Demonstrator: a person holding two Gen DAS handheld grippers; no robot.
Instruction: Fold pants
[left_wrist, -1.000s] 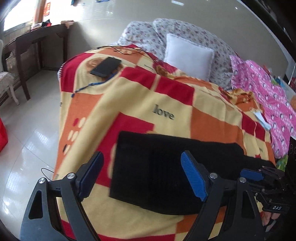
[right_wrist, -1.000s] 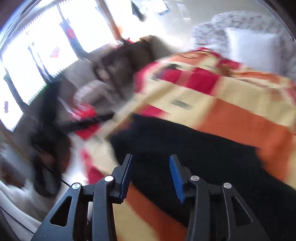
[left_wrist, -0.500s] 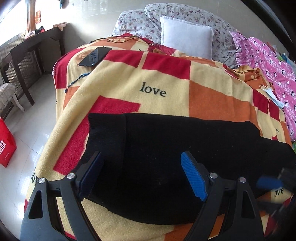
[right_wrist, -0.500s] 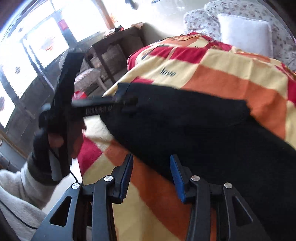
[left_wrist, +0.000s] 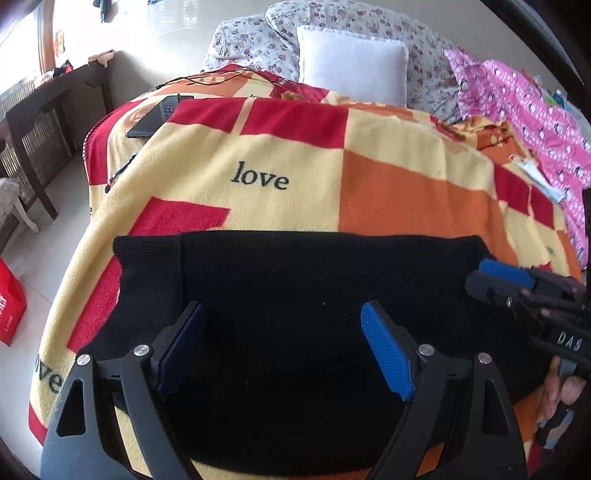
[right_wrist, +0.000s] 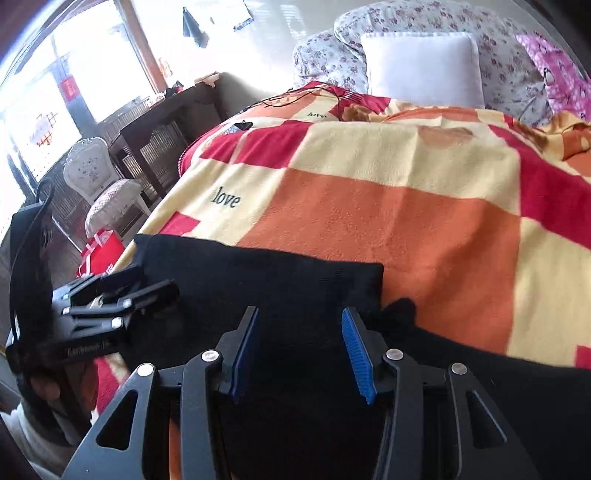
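Black pants (left_wrist: 295, 295) lie folded flat across the near part of a bed covered by a red, orange and yellow blanket (left_wrist: 369, 147). My left gripper (left_wrist: 282, 314) hovers open and wide over their left half, with only cloth below the fingers. My right gripper (right_wrist: 300, 314) stands over the pants (right_wrist: 277, 288) near a folded corner; its jaws are opening and nothing is pinched between the blue pads. In the left wrist view the right gripper (left_wrist: 495, 275) shows at the pants' right end. In the right wrist view the left gripper (right_wrist: 125, 284) shows at their left end.
A white pillow (left_wrist: 351, 62) and floral bedding lie at the bed's head, pink clothing (left_wrist: 535, 129) at the right. A dark phone (left_wrist: 155, 118) rests at the far left of the blanket. Beside the bed stand a red bag (left_wrist: 9, 306), a dark desk (left_wrist: 44, 110) and a white chair (right_wrist: 99, 184).
Both grippers have come forward and down over the pants, which now fill more of each view. The right wrist view has swung from the room's left side toward the bed.
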